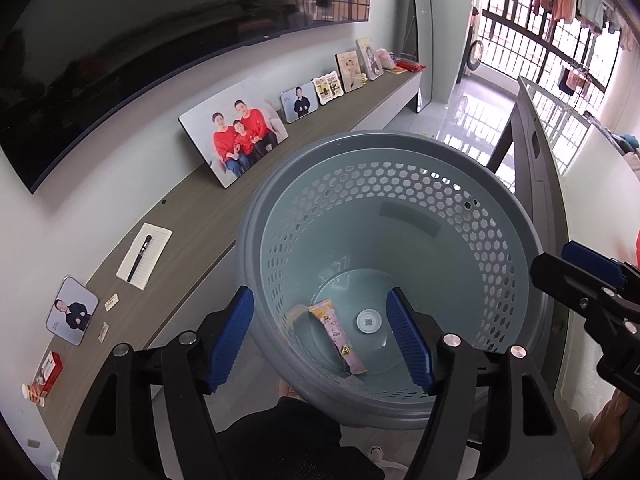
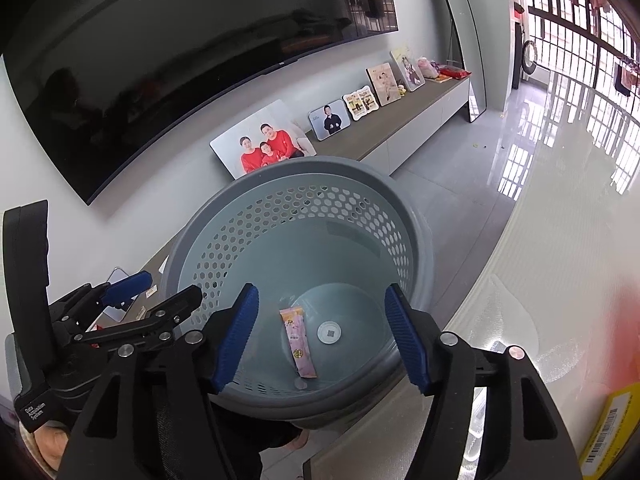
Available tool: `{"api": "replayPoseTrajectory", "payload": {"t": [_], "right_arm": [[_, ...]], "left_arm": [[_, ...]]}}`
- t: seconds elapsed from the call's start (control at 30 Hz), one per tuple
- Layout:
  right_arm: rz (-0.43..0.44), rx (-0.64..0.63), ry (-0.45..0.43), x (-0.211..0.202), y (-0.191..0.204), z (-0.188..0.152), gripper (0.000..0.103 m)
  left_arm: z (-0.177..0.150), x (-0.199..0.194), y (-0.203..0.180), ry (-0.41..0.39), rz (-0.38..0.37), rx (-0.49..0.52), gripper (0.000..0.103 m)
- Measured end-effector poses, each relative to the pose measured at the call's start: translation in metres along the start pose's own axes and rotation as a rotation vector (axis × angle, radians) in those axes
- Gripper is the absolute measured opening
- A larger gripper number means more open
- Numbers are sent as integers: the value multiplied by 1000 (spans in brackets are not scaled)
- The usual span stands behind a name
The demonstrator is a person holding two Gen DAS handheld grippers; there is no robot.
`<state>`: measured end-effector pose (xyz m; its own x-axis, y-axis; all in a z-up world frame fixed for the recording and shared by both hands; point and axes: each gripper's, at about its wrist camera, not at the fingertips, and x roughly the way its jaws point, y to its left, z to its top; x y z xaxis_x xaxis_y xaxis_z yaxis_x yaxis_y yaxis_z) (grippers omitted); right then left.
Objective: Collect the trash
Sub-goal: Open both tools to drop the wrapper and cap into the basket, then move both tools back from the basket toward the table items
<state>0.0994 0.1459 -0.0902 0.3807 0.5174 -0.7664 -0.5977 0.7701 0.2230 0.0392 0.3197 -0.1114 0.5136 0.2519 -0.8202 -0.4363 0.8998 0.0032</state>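
Observation:
A grey perforated trash basket (image 1: 360,140) (image 2: 320,166) stands on the floor right below both grippers. At its bottom lies a pink and orange snack wrapper (image 1: 340,340) (image 2: 298,340), beside a round white sticker (image 1: 368,321). My left gripper (image 1: 319,292) is open above the basket's near left rim, one finger outside the wall and one over the inside, touching nothing. My right gripper (image 2: 321,288) hangs open over the basket's mouth with nothing between its pads. Each gripper shows in the other's view: the right gripper (image 1: 552,254) at the right edge, the left gripper (image 2: 172,284) at the left.
A long wooden shelf (image 1: 208,216) under a wall TV (image 1: 140,60) carries photo frames (image 1: 234,136), a notepad with a pen (image 1: 144,256) and a red box (image 1: 50,374). A glass-topped table (image 2: 540,280) lies to the right, with a yellow box (image 2: 612,436) on it.

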Motion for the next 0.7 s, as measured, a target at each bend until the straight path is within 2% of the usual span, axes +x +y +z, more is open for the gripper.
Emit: {"api": "replayPoseTrajectory", "payload": {"t": [0.1,0.37,0.7], "right_arm": [[-13,6,-14,-5,1,-1,69],[-60,-2,-23,-13,4,-5,72],[-122,-5,-57,-25,7,-4,76]], "left_arm": [[-1,-2,2,4,9,-13,69],[-3,-16,1,-4,38,-28,74],[0,-32,0,-39,8,-16,76]]}}
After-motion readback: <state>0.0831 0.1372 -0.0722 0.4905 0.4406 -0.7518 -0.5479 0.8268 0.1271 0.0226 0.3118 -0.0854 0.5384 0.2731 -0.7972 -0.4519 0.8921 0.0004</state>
